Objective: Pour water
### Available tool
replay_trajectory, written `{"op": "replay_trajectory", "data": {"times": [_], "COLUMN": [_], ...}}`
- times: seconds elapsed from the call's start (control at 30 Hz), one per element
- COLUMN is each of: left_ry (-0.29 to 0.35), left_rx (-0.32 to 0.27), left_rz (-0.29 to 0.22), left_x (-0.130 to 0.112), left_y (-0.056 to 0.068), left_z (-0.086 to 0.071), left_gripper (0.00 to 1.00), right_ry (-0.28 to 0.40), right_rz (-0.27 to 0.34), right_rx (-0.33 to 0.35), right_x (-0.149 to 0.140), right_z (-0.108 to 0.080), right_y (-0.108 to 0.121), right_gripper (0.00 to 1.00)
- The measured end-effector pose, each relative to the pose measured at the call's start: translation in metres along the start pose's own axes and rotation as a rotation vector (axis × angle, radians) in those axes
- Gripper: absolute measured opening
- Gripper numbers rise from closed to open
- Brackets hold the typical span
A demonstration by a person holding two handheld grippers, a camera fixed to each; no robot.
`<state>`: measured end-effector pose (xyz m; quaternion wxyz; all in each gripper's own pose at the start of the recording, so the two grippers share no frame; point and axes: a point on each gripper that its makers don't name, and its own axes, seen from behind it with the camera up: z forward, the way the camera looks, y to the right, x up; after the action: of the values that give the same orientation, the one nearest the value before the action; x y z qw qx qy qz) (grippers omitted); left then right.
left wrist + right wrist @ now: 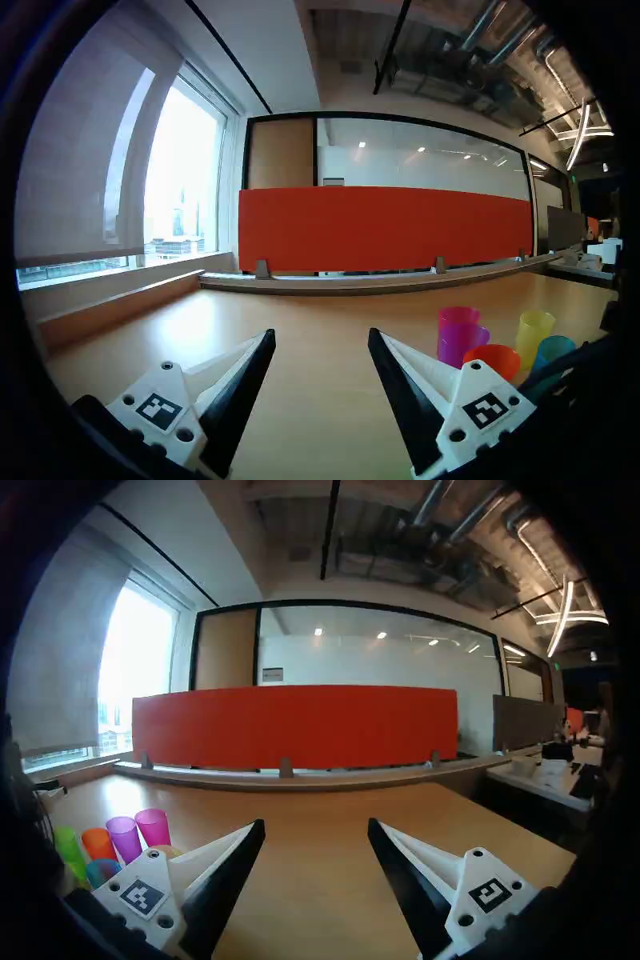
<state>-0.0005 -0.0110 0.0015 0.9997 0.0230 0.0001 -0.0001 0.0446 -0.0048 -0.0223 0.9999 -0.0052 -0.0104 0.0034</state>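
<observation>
Left gripper and right gripper both released, empty, over a desk.
Coloured cups cluster lower right in the left gripper view; same cups lower left in the right gripper view.

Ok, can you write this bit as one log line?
left claw: open | right claw: open | cups: upright on desk
</observation>
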Motion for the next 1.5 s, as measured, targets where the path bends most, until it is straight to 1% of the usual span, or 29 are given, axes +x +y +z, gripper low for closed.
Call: {"op": "replay_trajectory", "data": {"times": [0.27,0.67,0.77,0.97,1.13,1.37,1.5], "left_ry": [0.0,0.0,-0.001,0.0,0.0,0.0,0.0], "left_rx": [0.0,0.0,0.0,0.0,0.0,0.0,0.0], "left_rz": [0.001,0.0,0.001,0.0,0.0,0.0,0.0], "left_x": [0.0,0.0,0.0,0.0,0.0,0.0,0.0], "left_y": [0.0,0.0,0.0,0.0,0.0,-0.001,-0.001], "left_z": [0.0,0.0,0.0,0.0,0.0,0.0,0.0], "left_gripper": [0.85,0.85,0.85,0.85,0.85,0.85,0.85], "right_ry": [0.029,0.062,0.068,0.07,0.059,0.033,0.024], "right_rz": [-0.042,-0.1,-0.091,-0.051,-0.05,-0.059,-0.05], "right_rx": [0.019,0.002,0.006,0.013,0.017,0.005,0.005], "right_x": [-0.002,-0.012,-0.012,-0.013,-0.021,-0.035,-0.04], "right_z": [0.002,0.01,0.012,0.02,0.022,0.022,0.024], "right_y": [-0.011,-0.018,-0.02,-0.022,-0.019,-0.007,-0.004], "right_gripper": [1.0,1.0,1.0,1.0,1.0,1.0,1.0]}}
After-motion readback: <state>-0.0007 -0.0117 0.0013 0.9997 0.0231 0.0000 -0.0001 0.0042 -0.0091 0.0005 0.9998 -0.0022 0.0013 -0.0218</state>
